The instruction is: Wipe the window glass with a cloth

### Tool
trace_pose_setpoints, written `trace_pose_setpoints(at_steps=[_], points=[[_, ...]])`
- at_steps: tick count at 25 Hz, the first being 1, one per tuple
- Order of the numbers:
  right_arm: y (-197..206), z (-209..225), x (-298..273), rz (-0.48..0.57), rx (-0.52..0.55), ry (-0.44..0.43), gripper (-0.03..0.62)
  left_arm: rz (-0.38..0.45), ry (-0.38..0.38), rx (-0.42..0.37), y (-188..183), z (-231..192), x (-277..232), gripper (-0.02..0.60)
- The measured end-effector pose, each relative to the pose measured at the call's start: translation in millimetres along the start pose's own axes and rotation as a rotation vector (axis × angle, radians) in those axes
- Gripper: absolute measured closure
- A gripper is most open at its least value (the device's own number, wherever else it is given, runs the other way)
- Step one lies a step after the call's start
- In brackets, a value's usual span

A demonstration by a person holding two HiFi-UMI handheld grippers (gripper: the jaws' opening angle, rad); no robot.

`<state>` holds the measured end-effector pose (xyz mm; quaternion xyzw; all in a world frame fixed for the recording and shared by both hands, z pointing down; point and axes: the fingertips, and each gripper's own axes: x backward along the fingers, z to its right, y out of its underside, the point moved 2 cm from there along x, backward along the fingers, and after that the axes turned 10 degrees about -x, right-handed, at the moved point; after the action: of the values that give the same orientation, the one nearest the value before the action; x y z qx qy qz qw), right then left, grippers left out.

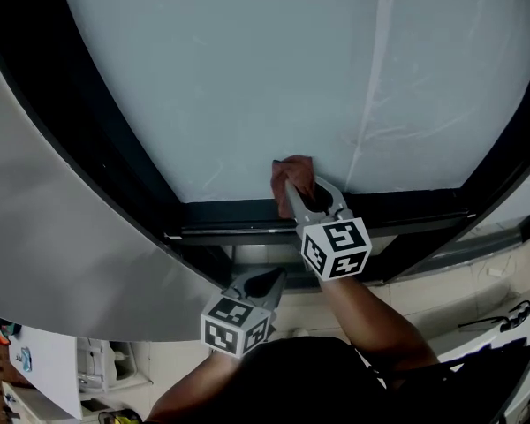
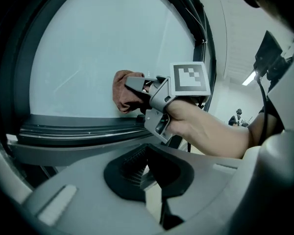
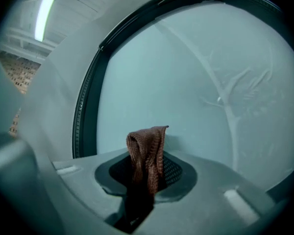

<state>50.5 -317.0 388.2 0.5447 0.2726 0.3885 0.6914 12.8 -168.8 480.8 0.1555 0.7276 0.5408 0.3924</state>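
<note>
The left gripper point(image 1: 267, 281) hangs low and behind its partner, jaws drawn together on nothing and pointing at the dark bottom rail point(image 1: 247, 215) below the pane. To its right and further forward, the right gripper point(image 1: 300, 197) is clenched on a brown cloth point(image 1: 293, 173). The cloth stands out of the jaws along their own line, its folded tip straight ahead of the claw. It appears to press on the window glass point(image 1: 274, 69) just above that rail. The right gripper is plainly the nearer of the two to the work; the left is well apart from the cloth. The rail lies just beneath the claw and the frame's upright stands off to its left, so the free room likely runs upward and to the right. There, pale streaks point(image 1: 371, 131) cross the pane, and a wipe would probably have to sweep toward them.
</note>
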Motion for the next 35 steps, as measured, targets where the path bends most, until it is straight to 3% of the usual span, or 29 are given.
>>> trace_pose_setpoints(at_steps=[6, 15, 17, 20, 22, 28, 31, 35], points=[[0, 44, 23, -0.095, 0.146, 0.095, 0.519, 0.007, 0.025, -0.002, -8, 21, -26, 0.565], [-5, 64, 38, -0.092, 0.144, 0.072, 0.519, 0.017, 0.027, 0.012, -10, 43, -41, 0.565], [-10, 56, 42, -0.043, 0.085, -0.002, 0.519, 0.039, 0.025, 0.012, -11, 44, -35, 0.565], [-23, 21, 51, 0.043, -0.008, -0.212, 0.519, 0.105, 0.014, -0.005, -16, 44, -16, 0.565], [-26, 4, 53, 0.051, -0.040, -0.296, 0.519, 0.115, -0.013, -0.009, -15, 37, -6, 0.565], [-23, -35, 63, 0.031, -0.116, -0.360, 0.519, 0.117, -0.080, 0.005, 0, 26, 46, 0.565], [-10, -71, 73, -0.015, -0.135, -0.487, 0.522, 0.107, -0.094, 0.024, 22, 26, 79, 0.565], [20, -137, 90, -0.105, -0.011, -0.557, 0.523, 0.093, -0.112, 0.050, 50, 34, 123, 0.565]])
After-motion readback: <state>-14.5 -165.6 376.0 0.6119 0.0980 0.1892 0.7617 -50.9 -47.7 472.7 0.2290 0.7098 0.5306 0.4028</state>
